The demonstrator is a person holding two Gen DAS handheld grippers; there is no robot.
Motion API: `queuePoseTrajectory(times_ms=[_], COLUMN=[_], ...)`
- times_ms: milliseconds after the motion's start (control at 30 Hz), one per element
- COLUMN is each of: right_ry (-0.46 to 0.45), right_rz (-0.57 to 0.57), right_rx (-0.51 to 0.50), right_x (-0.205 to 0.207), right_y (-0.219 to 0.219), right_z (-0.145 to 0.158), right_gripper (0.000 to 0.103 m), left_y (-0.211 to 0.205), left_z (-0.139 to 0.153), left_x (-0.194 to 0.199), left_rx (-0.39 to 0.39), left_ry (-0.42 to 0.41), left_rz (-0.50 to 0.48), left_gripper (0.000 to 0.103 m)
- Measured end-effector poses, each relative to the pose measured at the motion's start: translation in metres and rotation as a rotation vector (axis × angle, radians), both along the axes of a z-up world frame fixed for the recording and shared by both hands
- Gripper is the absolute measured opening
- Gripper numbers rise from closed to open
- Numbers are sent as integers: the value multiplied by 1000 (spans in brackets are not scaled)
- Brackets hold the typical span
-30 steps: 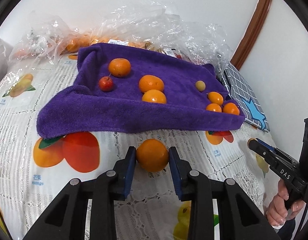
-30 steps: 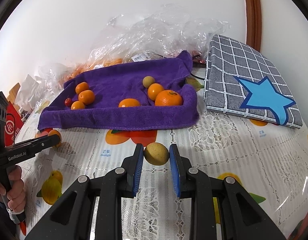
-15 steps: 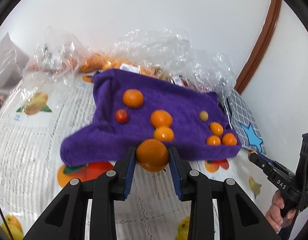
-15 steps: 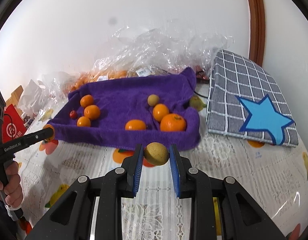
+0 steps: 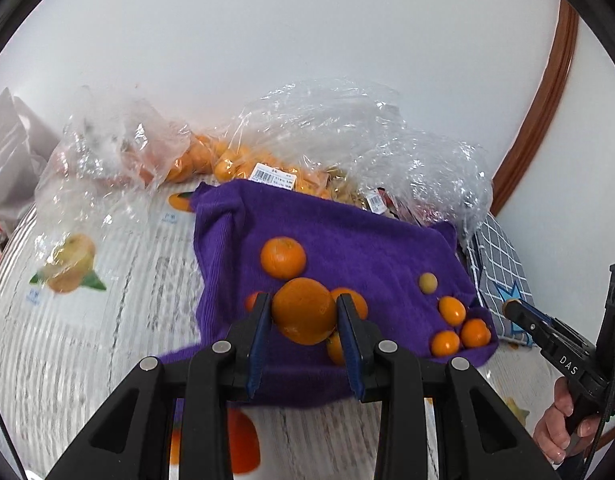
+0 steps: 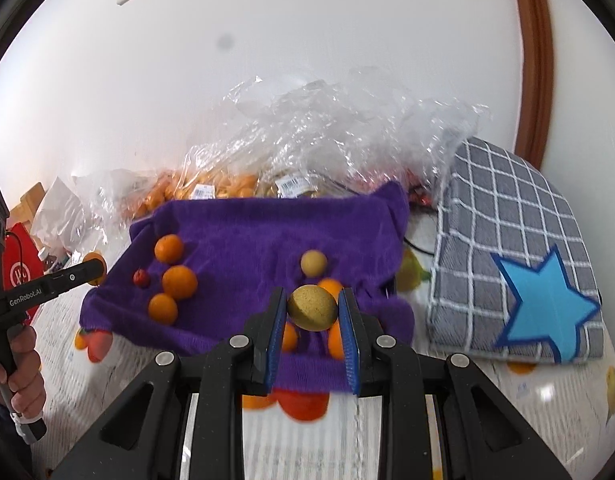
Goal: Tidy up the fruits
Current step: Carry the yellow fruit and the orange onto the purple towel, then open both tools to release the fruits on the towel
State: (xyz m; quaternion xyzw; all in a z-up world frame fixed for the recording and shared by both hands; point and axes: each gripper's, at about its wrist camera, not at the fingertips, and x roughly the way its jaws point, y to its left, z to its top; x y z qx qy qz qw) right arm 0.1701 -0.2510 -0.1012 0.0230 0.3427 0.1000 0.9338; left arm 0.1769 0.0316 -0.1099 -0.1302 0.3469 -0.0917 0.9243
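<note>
The mandarin orange (image 5: 303, 310) is pinched between the jaws of the left gripper (image 5: 303, 316), held in the air above the near left part of the purple towel (image 5: 347, 240). The small tan-yellow round fruit (image 6: 312, 307) is pinched likewise by the right gripper (image 6: 312, 312), above the near right part of the same towel.

The step in hand looks like the carry-and-place, and doing it well means sorting by kind. On the towel's left lies a group of mandarins, the farthest of them (image 5: 283, 258) plainly visible, with a small red fruit (image 6: 141, 277) beside them. On the right lies another tan-yellow fruit (image 6: 313, 263) next to a cluster of small oranges (image 5: 451, 310) by the near right corner.

Lower each fruit until it rests on the cloth before spreading the jaws; round fruit let go from a height will likely roll. Set the mandarin just beside its fellows on a bare patch, not on top of them. Put the tan fruit near its match, apart from the oranges beneath the jaws. The towel's near edge is turned up, which should hold strays from rolling onto the fruit-print counter cloth (image 5: 107, 300). The plastic bags of fruit (image 5: 211, 160) at the far side and the checked cushion with a blue star (image 6: 519, 280) on the right need no touching.
</note>
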Motion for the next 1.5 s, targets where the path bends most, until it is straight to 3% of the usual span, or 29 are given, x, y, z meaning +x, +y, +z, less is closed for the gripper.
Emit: queuePoseTrajectory(times_ms=[400,767,1400,1500], right_ry=[67,118,132,125], right_rz=[61,83,85,90], right_rx=[-28,-52,-66,-66], right_x=[49,60,60,57], right_y=[23,32,37,37], right_z=[-28,-53,-65,-64], right_gripper=[26,26,26,29], left_y=[-17,-22,-25,-26], left_z=[-27,-35,-44,-41], left_x=[50,58,60,59], left_rx=[-5,17,54,69], left_ry=[68,79,69,82], left_rz=[-10,-12,-21,-21], left_gripper=[32,32,32,35])
